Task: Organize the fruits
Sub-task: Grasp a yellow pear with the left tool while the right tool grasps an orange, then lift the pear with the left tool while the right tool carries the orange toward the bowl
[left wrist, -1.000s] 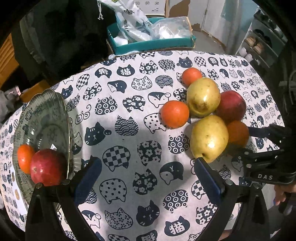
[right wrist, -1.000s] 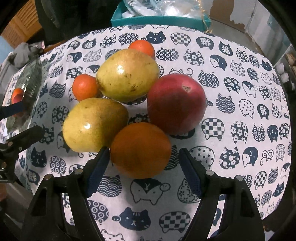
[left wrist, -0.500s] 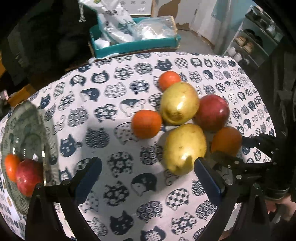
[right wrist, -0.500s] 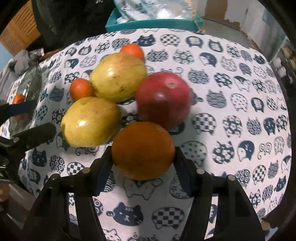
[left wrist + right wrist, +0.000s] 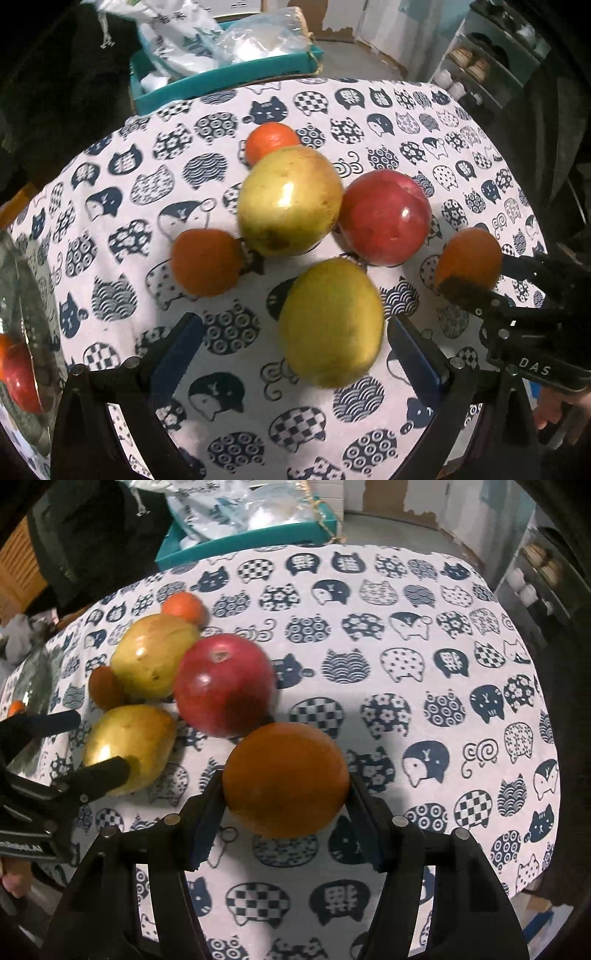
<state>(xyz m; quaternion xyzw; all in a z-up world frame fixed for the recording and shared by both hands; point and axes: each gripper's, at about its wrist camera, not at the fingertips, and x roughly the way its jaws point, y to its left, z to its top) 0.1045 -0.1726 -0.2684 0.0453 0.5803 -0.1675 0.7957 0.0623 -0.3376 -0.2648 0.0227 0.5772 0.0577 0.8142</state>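
the right gripper (image 5: 286, 805) has its fingers (image 5: 207, 823) pressed against both sides of a large orange (image 5: 286, 779), which fills the gap between them at the lower middle of the right wrist frame. in the left wrist frame the same orange (image 5: 469, 258) sits at the right edge, gripped by the dark fingers coming in from the right.

the left gripper (image 5: 291, 354) is wide open, its blue-padded fingers (image 5: 175, 350) holding nothing. they stand on either side of a yellow pear (image 5: 330, 321) without touching it, near the bottom middle of that frame.

above that pear, a second pear (image 5: 290, 201) lies at the centre of the frame, with a red apple (image 5: 384, 218) just to its right. a small orange (image 5: 207, 262) lies to the left of the pears and another small orange (image 5: 271, 140) is partly hidden behind the upper pear.

all rest on a worktop covered by a white cloth with dark blue cat faces (image 5: 184, 177). at the far left edge a glass plate (image 5: 33, 295) holds a red apple (image 5: 20, 380) and a sliver of something orange. a teal box (image 5: 229, 75) with plastic bags is at the upper middle, beyond the worktop.
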